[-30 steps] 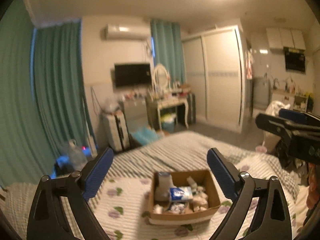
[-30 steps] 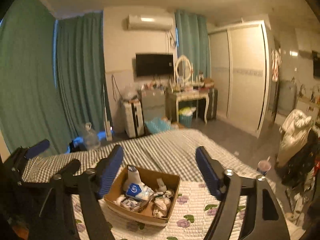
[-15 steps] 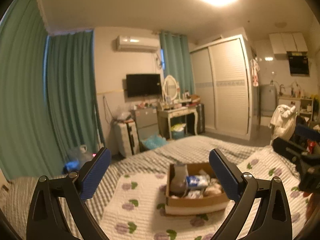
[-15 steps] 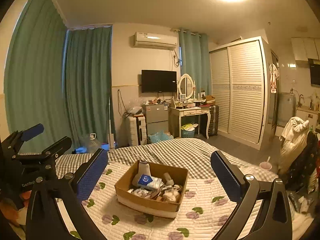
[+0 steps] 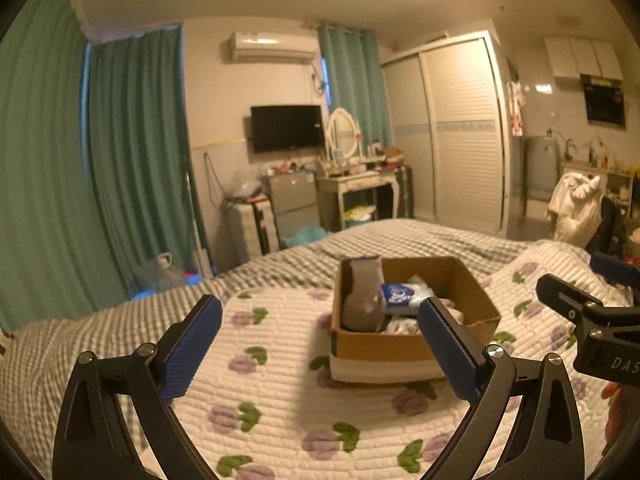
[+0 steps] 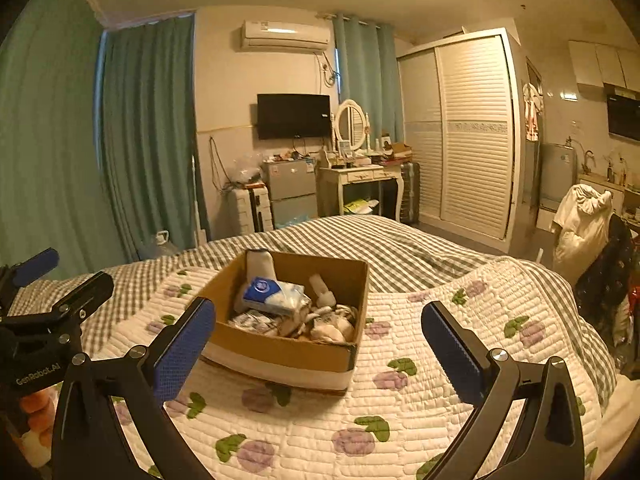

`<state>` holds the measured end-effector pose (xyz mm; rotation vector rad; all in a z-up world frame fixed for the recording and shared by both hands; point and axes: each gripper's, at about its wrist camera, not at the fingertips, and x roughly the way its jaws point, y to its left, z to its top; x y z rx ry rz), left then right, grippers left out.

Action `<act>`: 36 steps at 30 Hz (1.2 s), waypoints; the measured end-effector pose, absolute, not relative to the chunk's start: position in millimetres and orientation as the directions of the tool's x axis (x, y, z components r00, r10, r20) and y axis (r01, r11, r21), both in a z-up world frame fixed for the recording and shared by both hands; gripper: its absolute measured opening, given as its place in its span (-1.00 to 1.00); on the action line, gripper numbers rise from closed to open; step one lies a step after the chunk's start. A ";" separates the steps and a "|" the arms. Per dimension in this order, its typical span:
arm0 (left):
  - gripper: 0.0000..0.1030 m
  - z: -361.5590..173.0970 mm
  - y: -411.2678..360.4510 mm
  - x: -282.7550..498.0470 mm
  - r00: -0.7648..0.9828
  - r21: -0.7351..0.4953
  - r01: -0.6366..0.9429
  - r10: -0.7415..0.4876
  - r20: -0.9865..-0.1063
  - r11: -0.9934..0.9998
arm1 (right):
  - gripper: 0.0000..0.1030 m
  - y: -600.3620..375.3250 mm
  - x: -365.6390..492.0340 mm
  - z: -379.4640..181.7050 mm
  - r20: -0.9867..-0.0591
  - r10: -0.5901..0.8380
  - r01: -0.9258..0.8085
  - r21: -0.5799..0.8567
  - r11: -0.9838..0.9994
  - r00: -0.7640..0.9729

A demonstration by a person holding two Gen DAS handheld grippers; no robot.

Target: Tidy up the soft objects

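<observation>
An open cardboard box (image 5: 404, 350) (image 6: 286, 354) sits on a white quilt with purple flowers (image 5: 276, 392) (image 6: 400, 400) on the bed. In it lie a blue-and-white tissue pack (image 6: 274, 290) (image 5: 400, 294), a grey soft item standing at the back left (image 5: 362, 292) (image 6: 260, 266) and several small pale items (image 6: 332, 326). My left gripper (image 5: 320, 338) is open and empty, held above the quilt just left of the box. My right gripper (image 6: 318, 342) is open and empty, in front of the box. Each gripper shows at the edge of the other's view.
A grey checked blanket (image 6: 360, 236) covers the far end of the bed. Beyond it stand a dressing table with an oval mirror (image 6: 352, 172), a small fridge (image 6: 290, 192), a wall TV (image 6: 294, 116), green curtains (image 6: 148, 140) and a white wardrobe (image 6: 460, 136). Clothes hang at the right (image 6: 580, 220).
Both cameras have tilted down and moved closer to the bed. The box now sits larger and nearer between the fingers. Both grippers stay open and empty.
</observation>
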<state>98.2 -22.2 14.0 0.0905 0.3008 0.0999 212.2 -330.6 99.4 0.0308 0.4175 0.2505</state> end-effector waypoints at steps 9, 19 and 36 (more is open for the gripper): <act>0.95 9.5 -17.2 98.3 0.949 0.098 -0.082 0.108 -0.297 0.992 | 1.00 -333.8 211.7 98.4 -0.408 0.238 -0.225 0.081 0.971 0.882; 0.95 3.5 -18.6 101.7 0.943 0.090 -0.055 0.081 -0.321 0.994 | 1.00 -332.3 208.3 101.6 -0.404 0.233 -0.222 0.075 0.972 0.884; 0.95 4.1 -18.0 100.6 0.943 0.080 -0.035 0.059 -0.329 0.996 | 1.00 -329.2 206.9 100.6 -0.417 0.219 -0.214 0.057 0.975 0.882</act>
